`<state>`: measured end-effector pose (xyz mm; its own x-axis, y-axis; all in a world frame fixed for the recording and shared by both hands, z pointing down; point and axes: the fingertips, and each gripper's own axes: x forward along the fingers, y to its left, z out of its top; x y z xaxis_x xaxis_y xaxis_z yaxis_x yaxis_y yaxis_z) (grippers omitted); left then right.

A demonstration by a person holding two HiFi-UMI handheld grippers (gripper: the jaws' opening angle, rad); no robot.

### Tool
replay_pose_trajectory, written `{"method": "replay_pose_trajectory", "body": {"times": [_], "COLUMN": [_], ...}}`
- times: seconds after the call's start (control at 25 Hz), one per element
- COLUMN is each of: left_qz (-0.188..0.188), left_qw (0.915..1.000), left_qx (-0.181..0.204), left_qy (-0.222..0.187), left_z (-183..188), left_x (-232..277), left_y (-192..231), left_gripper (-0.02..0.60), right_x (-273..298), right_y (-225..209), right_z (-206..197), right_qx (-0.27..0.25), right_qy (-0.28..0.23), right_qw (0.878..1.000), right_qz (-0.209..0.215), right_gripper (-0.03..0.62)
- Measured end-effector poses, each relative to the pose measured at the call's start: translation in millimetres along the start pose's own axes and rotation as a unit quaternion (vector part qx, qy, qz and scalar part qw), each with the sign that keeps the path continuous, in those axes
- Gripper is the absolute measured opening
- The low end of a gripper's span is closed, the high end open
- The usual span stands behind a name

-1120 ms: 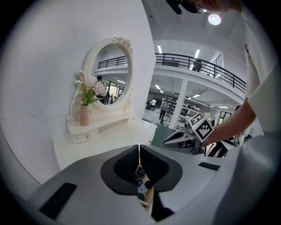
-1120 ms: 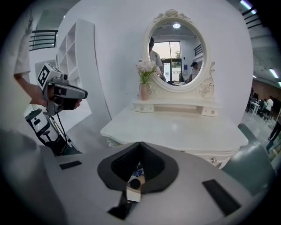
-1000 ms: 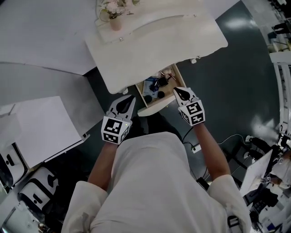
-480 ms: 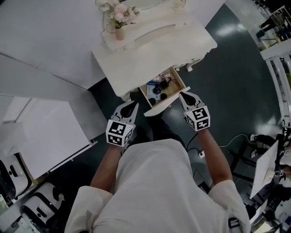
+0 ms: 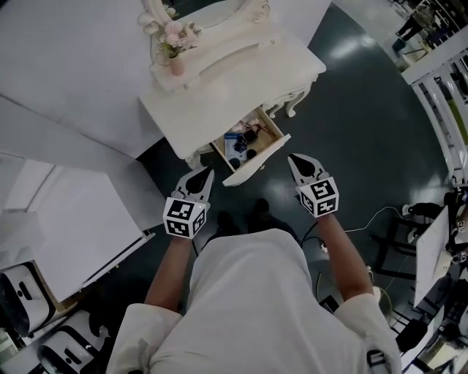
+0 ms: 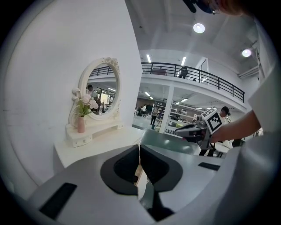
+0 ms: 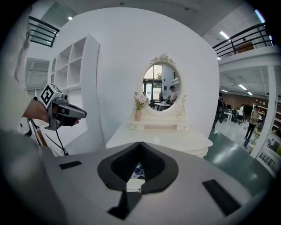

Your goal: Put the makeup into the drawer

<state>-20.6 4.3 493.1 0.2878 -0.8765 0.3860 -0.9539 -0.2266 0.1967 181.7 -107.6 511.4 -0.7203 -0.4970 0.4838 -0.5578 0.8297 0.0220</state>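
The white dressing table has its drawer pulled out, with several small makeup items lying inside. In the head view my left gripper hovers just left of the drawer front, and my right gripper just right of it. Neither touches it. Both are shut with nothing between their fingers. The left gripper view has its tips meeting over the table edge. In the right gripper view the closed tips aim at the table, and a bit of the drawer shows below them.
A pink vase with flowers and an oval mirror stand at the back of the table. White panels lie to the left. Dark floor spreads right, with cables and shelving beyond.
Both grippers have drawn back from the drawer and risen, still shut and empty. The table and drawer now look farther off and higher in the head view.
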Motion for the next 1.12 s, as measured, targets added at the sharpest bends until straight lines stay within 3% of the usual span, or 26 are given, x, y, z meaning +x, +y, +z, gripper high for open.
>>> {"method": "replay_pose_trajectory", "body": {"times": [0.6, 1.12], "left_qz": [0.052, 0.065], "left_qw": [0.9979, 0.9962], "left_qx": [-0.013, -0.005], "left_qy": [-0.036, -0.058], "left_z": [26, 50], "left_x": [5, 8], "left_y": [-60, -85], "left_gripper": [0.025, 0.025], "right_x": [-57, -76], "right_y": [-43, -74], "right_z": [19, 41], "right_qx": [-0.012, -0.014], "right_qy": [-0.040, -0.074], "right_qw": [0.998, 0.996], "right_qz": [0.044, 0.053], "right_gripper": [0.028, 0.028]}}
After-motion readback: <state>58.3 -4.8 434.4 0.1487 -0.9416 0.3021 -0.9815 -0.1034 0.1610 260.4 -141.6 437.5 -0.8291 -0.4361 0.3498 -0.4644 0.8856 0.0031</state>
